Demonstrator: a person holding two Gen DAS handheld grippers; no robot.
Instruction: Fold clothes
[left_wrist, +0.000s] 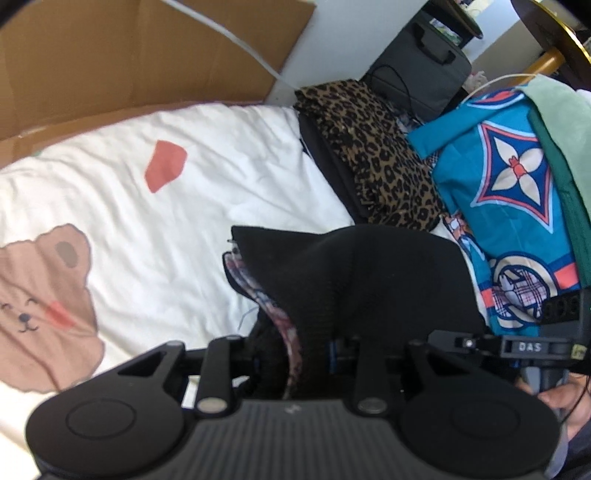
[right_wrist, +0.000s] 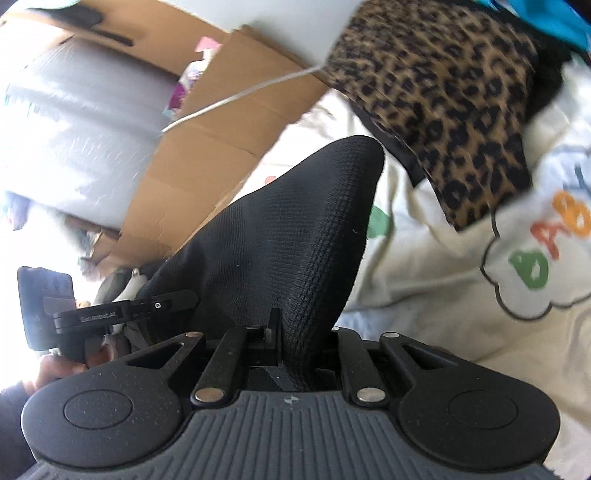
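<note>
Here, black garment (right_wrist: 288, 236) bunched in right tool (right_wrist: 299, 354), peak pointing away

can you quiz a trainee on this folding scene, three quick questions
1. True or false: both grippers are shut on the black garment.
2. Which folded item lies beside the blue print cloth? A) leopard cloth B) striped towel C) red jeans
3. What animal is printed on the white sheet?

Key:
1. True: the left gripper and right gripper each pinch it.
2. A
3. A bear
</note>
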